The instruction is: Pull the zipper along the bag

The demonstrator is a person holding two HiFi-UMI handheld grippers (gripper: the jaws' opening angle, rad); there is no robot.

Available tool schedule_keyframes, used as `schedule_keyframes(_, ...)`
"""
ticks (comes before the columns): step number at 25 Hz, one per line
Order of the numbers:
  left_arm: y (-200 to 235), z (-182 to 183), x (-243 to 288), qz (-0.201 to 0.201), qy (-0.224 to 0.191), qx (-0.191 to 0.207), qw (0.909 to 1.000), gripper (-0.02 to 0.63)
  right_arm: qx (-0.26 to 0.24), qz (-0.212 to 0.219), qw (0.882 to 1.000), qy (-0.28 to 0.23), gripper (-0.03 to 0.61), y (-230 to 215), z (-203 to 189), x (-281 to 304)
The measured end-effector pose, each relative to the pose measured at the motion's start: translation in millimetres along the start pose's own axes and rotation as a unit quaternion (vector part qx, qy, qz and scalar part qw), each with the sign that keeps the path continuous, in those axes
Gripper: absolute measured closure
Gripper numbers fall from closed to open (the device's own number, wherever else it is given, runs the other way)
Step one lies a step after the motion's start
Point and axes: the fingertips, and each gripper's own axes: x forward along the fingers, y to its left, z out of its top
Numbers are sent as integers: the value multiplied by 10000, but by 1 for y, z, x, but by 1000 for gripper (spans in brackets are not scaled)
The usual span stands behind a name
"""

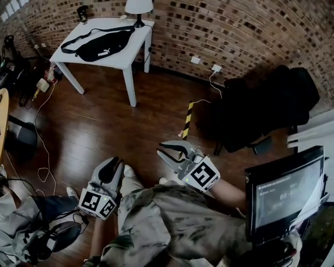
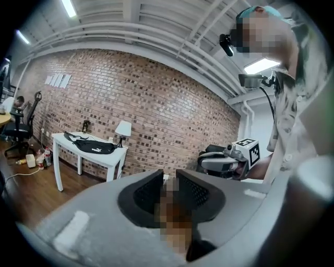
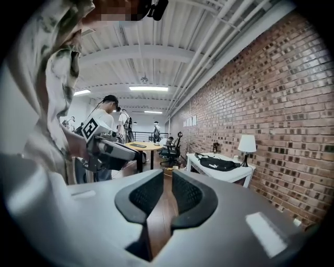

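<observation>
Close to the body, left gripper and right gripper both hang empty, jaws slightly apart. Across the floor, loose cable could trip a step. On the table's middle lies the bag (soft black fabric, looped strap); unpinned, it may slide toward the lamp.
</observation>
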Motion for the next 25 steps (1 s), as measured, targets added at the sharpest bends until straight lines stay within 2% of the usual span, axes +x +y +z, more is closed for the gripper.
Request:
schedule_keyframes(3, -36, -13, 3, -75, 165, -83, 9998, 534, 3, 40, 10000, 88, 538, 10, -13, -30)
schedule_keyframes(7, -68, -19, 8, -229, 338, 34, 9992, 534, 6, -40, 10000, 55, 540, 15, -12, -58)
schedule_keyframes(11, -86, -12, 11, -292, 237, 204, 9991, 534, -36, -92, 10000, -2, 540, 16, -15, -71)
schedule_keyframes(14, -94, -11, 11, -264, 206, 178, 9993, 534, -81, -49, 10000, -17, 540, 18, -14, -75)
schedule_keyframes(20, -109, -36, 9, -90, 167, 230, 9996, 534, -222, 93, 9997, -90, 540, 22, -36, -92)
schedule_keyframes(25, -141, -41, 40, -387, 205, 122, 9990, 534, -192, -69, 9998, -18, 540, 1, -39, -130)
